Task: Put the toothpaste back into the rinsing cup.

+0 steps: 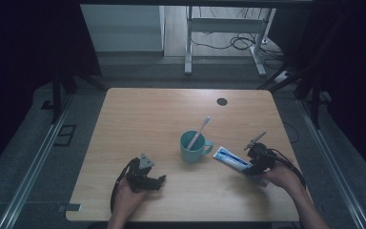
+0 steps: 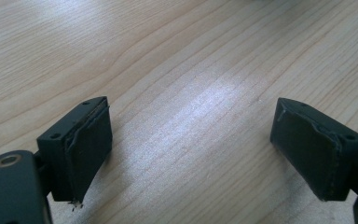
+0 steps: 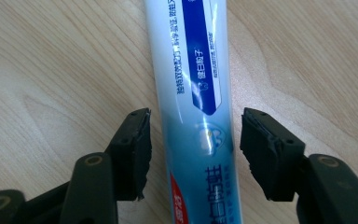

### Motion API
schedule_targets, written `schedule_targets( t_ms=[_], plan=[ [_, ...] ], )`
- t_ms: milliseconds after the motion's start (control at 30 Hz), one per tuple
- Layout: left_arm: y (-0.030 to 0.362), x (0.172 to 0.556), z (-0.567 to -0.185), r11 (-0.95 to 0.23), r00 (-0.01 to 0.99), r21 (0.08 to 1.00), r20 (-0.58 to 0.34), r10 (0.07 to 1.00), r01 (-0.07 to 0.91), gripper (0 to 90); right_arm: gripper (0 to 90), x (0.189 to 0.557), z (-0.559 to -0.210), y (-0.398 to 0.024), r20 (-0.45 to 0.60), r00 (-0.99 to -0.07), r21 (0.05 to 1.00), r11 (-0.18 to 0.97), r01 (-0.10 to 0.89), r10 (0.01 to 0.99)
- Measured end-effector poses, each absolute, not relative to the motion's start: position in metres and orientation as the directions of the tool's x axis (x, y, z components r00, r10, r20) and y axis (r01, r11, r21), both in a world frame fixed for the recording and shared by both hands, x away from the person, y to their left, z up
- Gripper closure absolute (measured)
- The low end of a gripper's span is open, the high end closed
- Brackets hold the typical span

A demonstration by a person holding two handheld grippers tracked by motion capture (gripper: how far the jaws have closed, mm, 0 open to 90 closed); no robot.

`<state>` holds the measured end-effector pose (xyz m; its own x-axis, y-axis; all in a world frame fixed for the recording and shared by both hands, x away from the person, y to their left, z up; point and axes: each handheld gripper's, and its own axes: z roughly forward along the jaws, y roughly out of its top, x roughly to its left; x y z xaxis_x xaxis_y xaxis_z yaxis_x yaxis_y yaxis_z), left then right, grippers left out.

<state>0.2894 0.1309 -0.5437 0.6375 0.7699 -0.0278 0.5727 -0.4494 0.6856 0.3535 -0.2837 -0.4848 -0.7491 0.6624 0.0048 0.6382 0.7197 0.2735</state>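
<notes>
A white and blue toothpaste tube (image 1: 231, 159) lies flat on the wooden table (image 1: 147, 114), right of a teal mug (image 1: 193, 148). A white toothbrush (image 1: 198, 133) stands in the mug, leaning to the right. My right gripper (image 1: 249, 168) is low over the tube's near end. In the right gripper view the tube (image 3: 191, 84) runs between the two jaws of the gripper (image 3: 193, 128), with a thin gap on each side, so the pads are not pressing on it. My left gripper (image 1: 161, 181) rests near the front edge, open (image 2: 191, 140) over bare wood.
A dark round cable hole (image 1: 222, 101) sits near the table's far edge. The mug's handle points toward the tube. Beyond the table, a white desk frame (image 1: 188, 47) and loose cables lie on the floor.
</notes>
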Motion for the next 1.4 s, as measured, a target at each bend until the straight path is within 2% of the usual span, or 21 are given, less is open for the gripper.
schedule_targets(
  t_ms=[200, 500, 600, 633, 833, 1067, 1400],
  plan=[
    [0.131, 0.289, -0.544, -0.450, 0.638, 0.686, -0.028, 0.770, 0.572, 12.8, 48.2, 0.367, -0.487, -0.273, 0.025, -0.758, 0.205, 0.739, 0.642, 0.652],
    [0.131, 0.290, -0.544, -0.452, 0.640, 0.685, -0.025, 0.768, 0.571, 12.8, 49.1, 0.377, -0.490, -0.263, 0.032, -0.769, 0.155, 0.757, 0.635, 0.639],
    [0.131, 0.289, -0.544, -0.451, 0.639, 0.685, -0.026, 0.769, 0.572, 12.8, 53.0, 0.379, -0.491, -0.261, 0.037, -0.760, 0.145, 0.749, 0.646, 0.649],
    [0.131, 0.289, -0.544, -0.450, 0.638, 0.685, -0.027, 0.769, 0.572, 12.8, 58.0, 0.380, -0.490, -0.263, 0.048, -0.752, 0.147, 0.740, 0.657, 0.658],
    [0.131, 0.289, -0.544, -0.450, 0.638, 0.685, -0.027, 0.770, 0.572, 12.8, 69.5, 0.380, -0.486, -0.270, 0.079, -0.720, 0.185, 0.700, 0.690, 0.689],
    [0.131, 0.289, -0.544, -0.450, 0.638, 0.686, -0.027, 0.770, 0.572, 12.8, 71.1, 0.374, -0.484, -0.271, 0.051, -0.721, 0.222, 0.696, 0.683, 0.691],
    [0.131, 0.289, -0.544, -0.450, 0.638, 0.686, -0.027, 0.770, 0.572, 12.8, 71.8, 0.368, -0.477, -0.289, 0.046, -0.696, 0.338, 0.645, 0.685, 0.716]
  ],
)
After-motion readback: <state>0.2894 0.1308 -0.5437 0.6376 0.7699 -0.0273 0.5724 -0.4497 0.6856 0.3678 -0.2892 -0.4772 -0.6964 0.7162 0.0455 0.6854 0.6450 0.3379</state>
